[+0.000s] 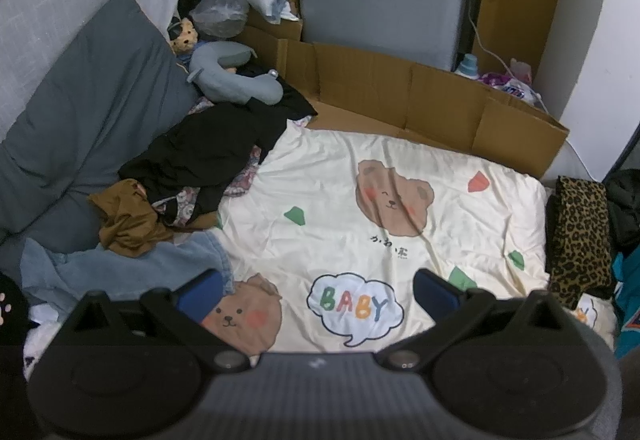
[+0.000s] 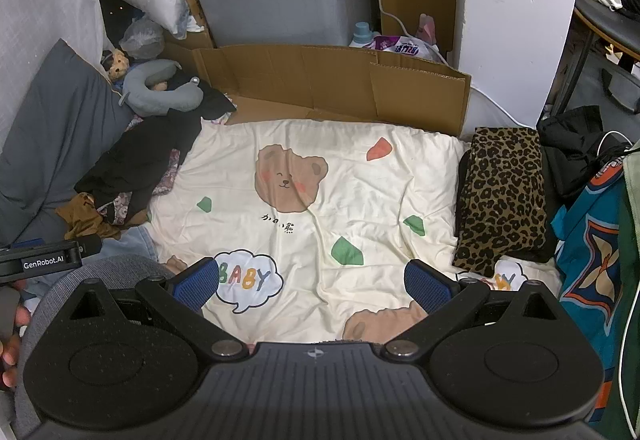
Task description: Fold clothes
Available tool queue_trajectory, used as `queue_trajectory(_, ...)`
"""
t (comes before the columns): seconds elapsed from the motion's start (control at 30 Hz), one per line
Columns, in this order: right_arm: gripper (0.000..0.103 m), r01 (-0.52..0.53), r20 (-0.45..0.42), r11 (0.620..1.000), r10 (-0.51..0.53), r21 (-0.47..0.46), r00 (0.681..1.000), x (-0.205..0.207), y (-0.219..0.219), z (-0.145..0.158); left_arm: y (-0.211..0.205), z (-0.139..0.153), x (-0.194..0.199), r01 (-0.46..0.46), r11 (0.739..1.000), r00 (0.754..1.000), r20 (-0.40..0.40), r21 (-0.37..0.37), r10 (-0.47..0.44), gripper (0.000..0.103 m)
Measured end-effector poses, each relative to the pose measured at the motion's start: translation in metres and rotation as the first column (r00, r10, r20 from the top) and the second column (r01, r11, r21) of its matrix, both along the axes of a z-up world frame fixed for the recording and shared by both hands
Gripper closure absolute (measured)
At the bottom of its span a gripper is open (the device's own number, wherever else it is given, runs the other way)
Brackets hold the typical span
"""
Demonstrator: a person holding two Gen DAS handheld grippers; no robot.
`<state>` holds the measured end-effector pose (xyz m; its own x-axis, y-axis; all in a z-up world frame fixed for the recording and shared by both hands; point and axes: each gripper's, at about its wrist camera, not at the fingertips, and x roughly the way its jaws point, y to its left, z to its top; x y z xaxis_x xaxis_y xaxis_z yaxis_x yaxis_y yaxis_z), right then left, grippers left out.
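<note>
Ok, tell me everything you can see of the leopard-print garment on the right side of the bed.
The leopard-print garment looks like soft tan fabric with black spots, folded into a neat long rectangle. It lies flat along the right edge of the cream bear-print blanket, its near end overlapping the blanket. A black layer shows under its left edge, and dark clothes sit right beside it. Neither gripper touches it.

Floral garment (image 1: 240,181) mostly buried under black clothing (image 1: 208,155); teal bag (image 2: 592,252) cut by frame edge.
</note>
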<state>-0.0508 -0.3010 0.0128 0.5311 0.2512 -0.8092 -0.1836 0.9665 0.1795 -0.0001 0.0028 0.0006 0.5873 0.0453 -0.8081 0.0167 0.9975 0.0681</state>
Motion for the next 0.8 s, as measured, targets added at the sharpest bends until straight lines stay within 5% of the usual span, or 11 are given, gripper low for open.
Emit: queue_trajectory(0.8, 0.001, 0.006, 0.011, 1.000, -0.006, 0.004, 1.000, -0.002, 0.000, 0.002, -0.002, -0.003, -0.001, 0.005, 1.000, 1.000, 0.008, 0.002, -0.005, 0.001)
